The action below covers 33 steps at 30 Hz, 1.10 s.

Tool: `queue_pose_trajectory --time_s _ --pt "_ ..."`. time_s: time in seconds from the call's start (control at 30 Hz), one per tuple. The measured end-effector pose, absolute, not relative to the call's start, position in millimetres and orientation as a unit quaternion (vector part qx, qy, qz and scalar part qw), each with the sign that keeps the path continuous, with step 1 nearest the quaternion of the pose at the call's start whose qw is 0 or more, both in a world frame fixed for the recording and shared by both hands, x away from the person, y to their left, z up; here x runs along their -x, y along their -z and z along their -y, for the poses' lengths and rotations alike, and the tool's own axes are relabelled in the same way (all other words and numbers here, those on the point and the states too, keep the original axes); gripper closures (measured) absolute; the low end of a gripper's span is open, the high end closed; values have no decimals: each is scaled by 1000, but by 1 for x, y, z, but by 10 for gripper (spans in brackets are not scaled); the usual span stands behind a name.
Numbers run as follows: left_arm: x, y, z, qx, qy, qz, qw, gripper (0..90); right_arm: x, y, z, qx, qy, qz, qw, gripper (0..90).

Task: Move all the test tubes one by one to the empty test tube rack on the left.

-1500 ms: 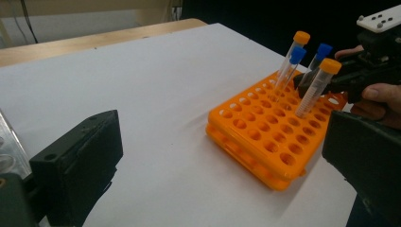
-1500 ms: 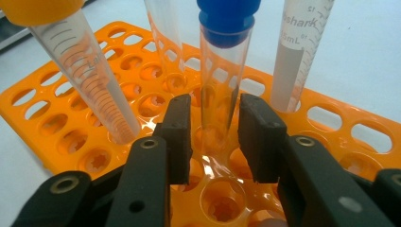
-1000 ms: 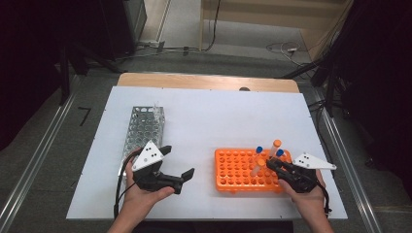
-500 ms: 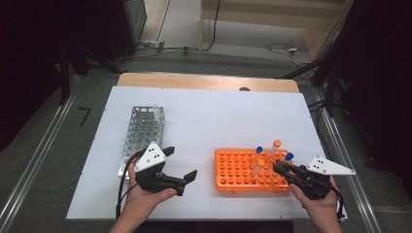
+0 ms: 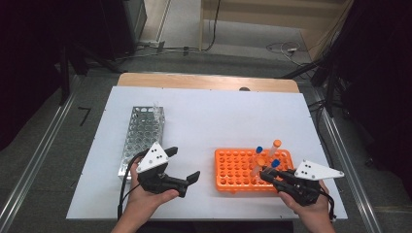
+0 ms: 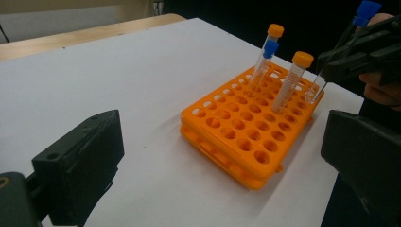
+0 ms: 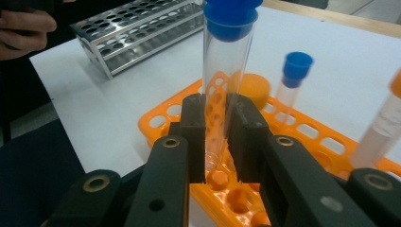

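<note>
Right gripper (image 7: 216, 137): I clamp the blue-capped tube (image 7: 222, 85), seemingly over the orange rack (image 5: 233, 170) at its 3 o'clock end.
Left gripper (image 5: 182, 170): jaws apart, holding nothing.

Both tongs are matte black, with blocky jaw pads. Each carries a pale grey three-cornered plate on top, marked with small dark dots. Left tongs (image 5: 182, 171): a black cable trails from the rear. Right tongs (image 7: 216, 142): brass-coloured rivets sit in the jaw arms.

four capped tubes (image 6: 291, 81), two racks (image 5: 235, 170), two grippers (image 5: 182, 174)
</note>
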<state>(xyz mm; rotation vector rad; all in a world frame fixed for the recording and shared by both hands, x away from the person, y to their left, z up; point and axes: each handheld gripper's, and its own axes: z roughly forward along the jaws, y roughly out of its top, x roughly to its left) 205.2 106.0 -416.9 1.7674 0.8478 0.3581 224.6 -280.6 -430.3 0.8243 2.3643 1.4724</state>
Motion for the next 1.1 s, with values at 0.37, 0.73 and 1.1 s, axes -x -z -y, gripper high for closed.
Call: queue_pose_trajectory --time_s 0.37,0.73,1.1 --pt "-202 414 -90 -751 -133 -335 553 51 -221 436 244 -250 -497 -825 97 749" --pt "-196 412 -73 -761 -105 -291 571 213 -218 444 213 -229 -488 -839 77 749" --pt "-193 416 -52 -771 -75 -258 577 410 -213 447 194 -205 -486 -847 66 749"
